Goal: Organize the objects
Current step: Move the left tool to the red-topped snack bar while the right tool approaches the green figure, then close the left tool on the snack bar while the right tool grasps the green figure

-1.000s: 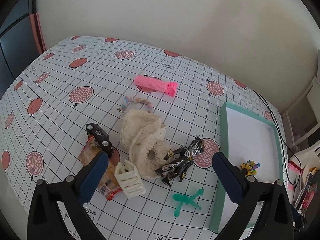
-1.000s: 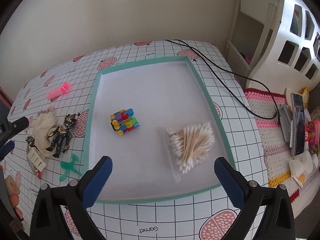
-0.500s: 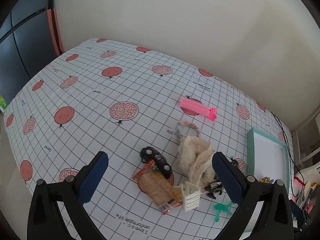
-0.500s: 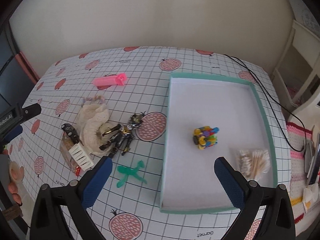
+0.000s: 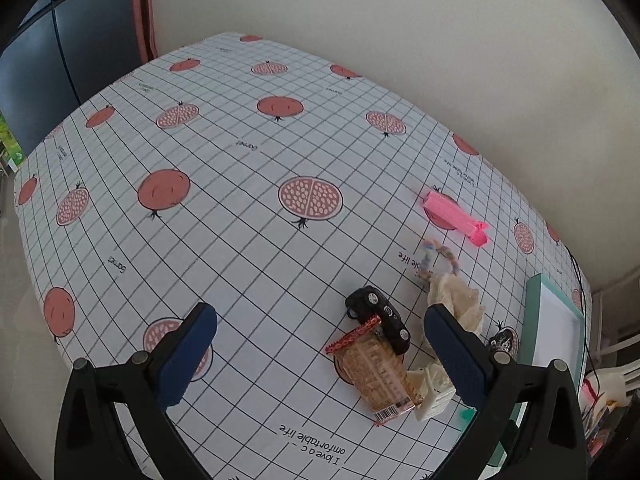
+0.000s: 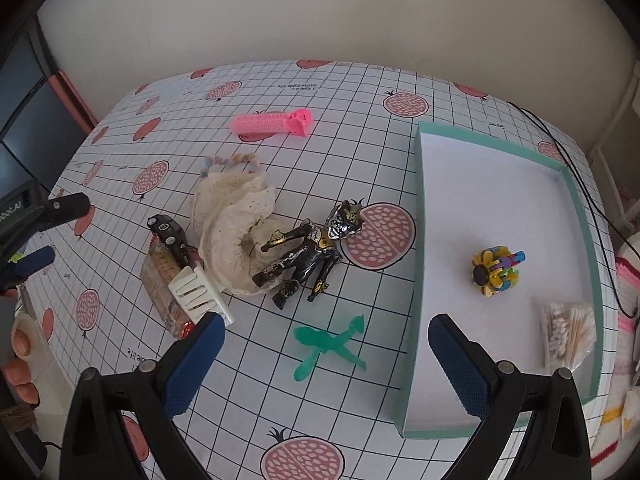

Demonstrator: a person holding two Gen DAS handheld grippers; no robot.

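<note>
Right tool (image 6: 324,364): blue-padded fingers spread wide, nothing between them; poised above the near part of the surface (image 6: 360,92).
Left tool (image 5: 320,354): also wide apart and empty, over the left side of the surface; its tip shows at the far left edge of the right view.
Likely target: translucent green plastic toy plane (image 6: 329,347), lying flat just beyond the right tool, just left of the tray wall.
Tray: teal-rimmed white cardboard tray (image 6: 416,240) on the right; holds a multicoloured block toy (image 6: 496,270) and a bag of cotton swabs (image 6: 568,330).
Still loose: black-and-gold action figure (image 6: 308,254) leaning on cream lace cloth (image 6: 232,224); pink hair roller (image 6: 270,123) far; white claw clip (image 6: 198,294), wrapped snack bar (image 5: 374,374), black toy car (image 5: 380,318) in the left cluster.
Approach (judgement): come down straight, span the plane's thin fuselage, close gently.
Risk: flat, slippery piece; pads may skid on the cloth.
</note>
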